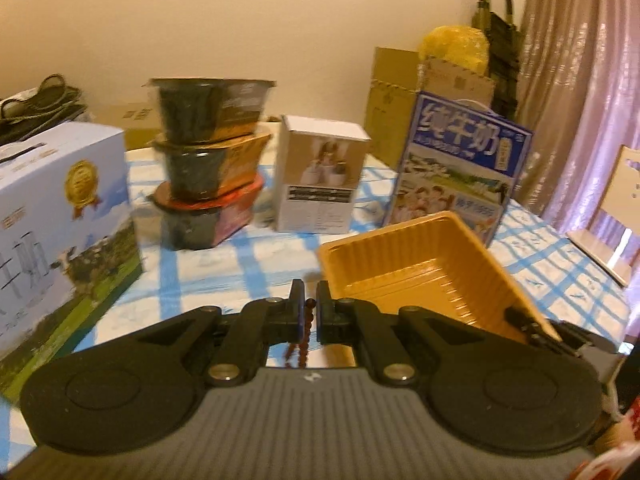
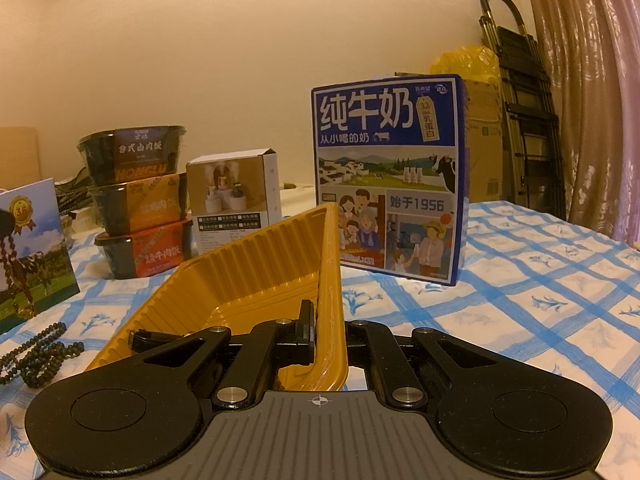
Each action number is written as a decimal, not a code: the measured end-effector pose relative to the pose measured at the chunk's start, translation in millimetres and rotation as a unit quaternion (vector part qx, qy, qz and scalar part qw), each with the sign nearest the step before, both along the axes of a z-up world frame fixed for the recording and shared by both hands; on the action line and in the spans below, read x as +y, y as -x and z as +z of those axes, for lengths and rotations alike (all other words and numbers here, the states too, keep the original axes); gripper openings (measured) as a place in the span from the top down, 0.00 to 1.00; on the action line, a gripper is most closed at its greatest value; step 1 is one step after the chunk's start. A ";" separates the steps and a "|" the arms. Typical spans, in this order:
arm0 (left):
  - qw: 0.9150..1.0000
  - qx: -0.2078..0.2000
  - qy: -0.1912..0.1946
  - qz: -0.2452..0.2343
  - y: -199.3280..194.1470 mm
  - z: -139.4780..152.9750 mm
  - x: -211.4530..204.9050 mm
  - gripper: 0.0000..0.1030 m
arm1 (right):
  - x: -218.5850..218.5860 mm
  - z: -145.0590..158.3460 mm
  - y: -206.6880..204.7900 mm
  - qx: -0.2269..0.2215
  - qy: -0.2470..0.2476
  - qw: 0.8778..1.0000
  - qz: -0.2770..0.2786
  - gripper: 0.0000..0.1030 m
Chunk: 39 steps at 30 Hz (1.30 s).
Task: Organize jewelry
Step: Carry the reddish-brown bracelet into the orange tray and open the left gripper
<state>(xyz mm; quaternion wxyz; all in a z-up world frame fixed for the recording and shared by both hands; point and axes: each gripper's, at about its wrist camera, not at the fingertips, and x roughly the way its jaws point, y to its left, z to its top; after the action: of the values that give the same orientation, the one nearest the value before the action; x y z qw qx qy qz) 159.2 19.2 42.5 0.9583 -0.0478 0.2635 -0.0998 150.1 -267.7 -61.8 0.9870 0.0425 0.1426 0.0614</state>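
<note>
The left tool (image 1: 310, 307) is clamped on a dark bead strand (image 1: 305, 328), just beside the yellow tray (image 2: 256, 264); the right tool (image 2: 326, 334), clamped on the tray's rim, tilts it, likely to receive beads.

A dark reddish bead strand (image 1: 305, 330) dangles beside the tilted, ribbed yellow tray (image 1: 420, 276).

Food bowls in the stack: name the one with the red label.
The bottom bowl, resting on the tablecloth; the middle one's label is orange, the top one's dark.
</note>
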 end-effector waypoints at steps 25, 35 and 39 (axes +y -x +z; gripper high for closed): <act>0.987 0.067 0.059 -0.136 -36.3 -34.8 -135.4 0.96 | -1.1 -0.7 -0.7 0.005 -0.006 1.000 0.000 0.94; 0.988 0.071 0.056 -0.122 -36.7 -35.7 -126.7 0.84 | -2.3 -1.7 -0.9 0.008 -0.009 1.000 0.000 0.94; 0.993 0.068 0.031 -0.092 -27.3 -36.6 -102.1 0.81 | -3.4 -2.0 -2.1 0.010 -0.011 1.000 -0.001 0.94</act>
<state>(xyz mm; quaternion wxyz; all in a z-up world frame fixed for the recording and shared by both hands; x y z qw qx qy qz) 186.5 -82.9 5.9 0.9230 -0.0594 0.3280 -0.1923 152.2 -271.1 -63.8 0.9850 0.0541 0.1517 0.0619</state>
